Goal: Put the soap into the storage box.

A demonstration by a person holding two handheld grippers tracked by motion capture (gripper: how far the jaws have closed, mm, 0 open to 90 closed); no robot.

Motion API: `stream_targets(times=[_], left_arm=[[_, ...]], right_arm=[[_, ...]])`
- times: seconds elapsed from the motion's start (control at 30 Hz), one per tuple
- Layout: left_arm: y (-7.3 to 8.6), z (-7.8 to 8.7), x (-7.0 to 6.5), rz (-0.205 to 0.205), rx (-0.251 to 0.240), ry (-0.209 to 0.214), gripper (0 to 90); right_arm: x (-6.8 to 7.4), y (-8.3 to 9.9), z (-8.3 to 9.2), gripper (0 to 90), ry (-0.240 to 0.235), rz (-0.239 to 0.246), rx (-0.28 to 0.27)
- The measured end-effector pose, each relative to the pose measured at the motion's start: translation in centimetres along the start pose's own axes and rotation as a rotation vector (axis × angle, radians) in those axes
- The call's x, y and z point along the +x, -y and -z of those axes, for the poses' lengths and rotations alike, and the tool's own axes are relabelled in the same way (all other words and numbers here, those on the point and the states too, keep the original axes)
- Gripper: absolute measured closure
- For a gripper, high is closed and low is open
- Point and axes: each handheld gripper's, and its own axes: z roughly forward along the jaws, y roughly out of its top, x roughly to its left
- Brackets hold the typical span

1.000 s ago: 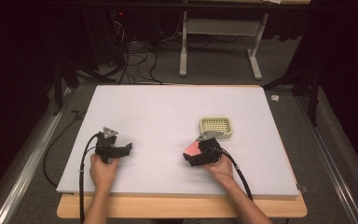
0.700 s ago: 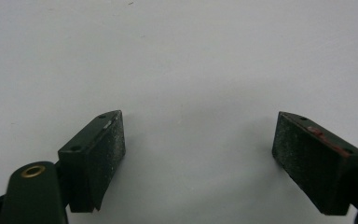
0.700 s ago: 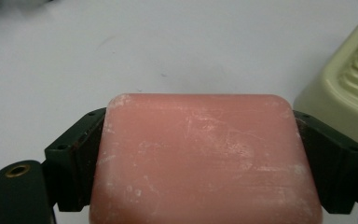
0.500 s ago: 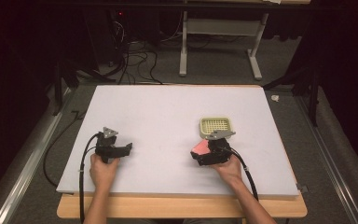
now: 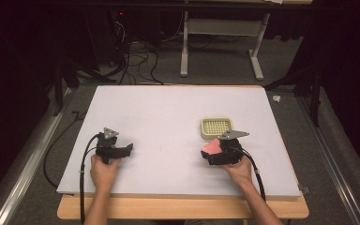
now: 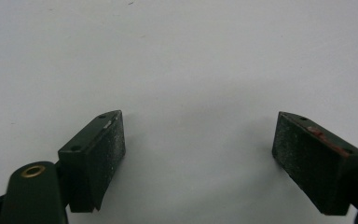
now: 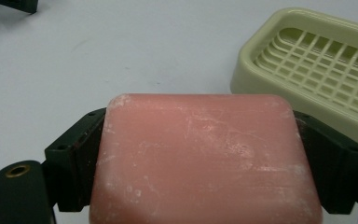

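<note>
A pink bar of soap [image 7: 200, 158] sits clamped between the jaws of my right gripper [image 5: 212, 151], just above the white table; the bar [image 5: 210, 146] also shows in the high view. A pale yellow soap dish [image 5: 216, 127] with a grid floor stands just beyond and to the right of the bar, and its near wall [image 7: 279, 88] is close to the soap without touching. My left gripper [image 5: 127, 150] rests at the table's front left, open, with bare table between its pads [image 6: 98, 154].
The white table top [image 5: 168, 117] stretches wide between and beyond both grippers. A wooden edge [image 5: 178, 208] runs along the front. Cables and a desk frame [image 5: 220, 42] lie on the floor behind the table.
My right gripper has carried the soap a little to the right and back, closer to the soap dish. The left gripper has stayed in place.
</note>
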Motion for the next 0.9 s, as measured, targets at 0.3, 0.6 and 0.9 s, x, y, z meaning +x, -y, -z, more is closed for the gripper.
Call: stream_targets(times=[0.3, 0.6, 0.9], left_arm=[[0.0, 0.0, 0.0, 0.000, 0.000, 0.000, 17.5], [0.0, 0.0, 0.0, -0.002, 0.003, -0.001, 17.5], [0.0, 0.0, 0.0, -0.002, 0.003, -0.001, 17.5]], right_arm=[[-1.1, 0.3, 1.3, 13.5, 0.017, -0.031, -0.018], [-2.3, 0.3, 2.0, 13.5, 0.028, -0.055, -0.027], [-3.2, -0.1, 2.2, 13.5, 0.013, -0.090, -0.041]])
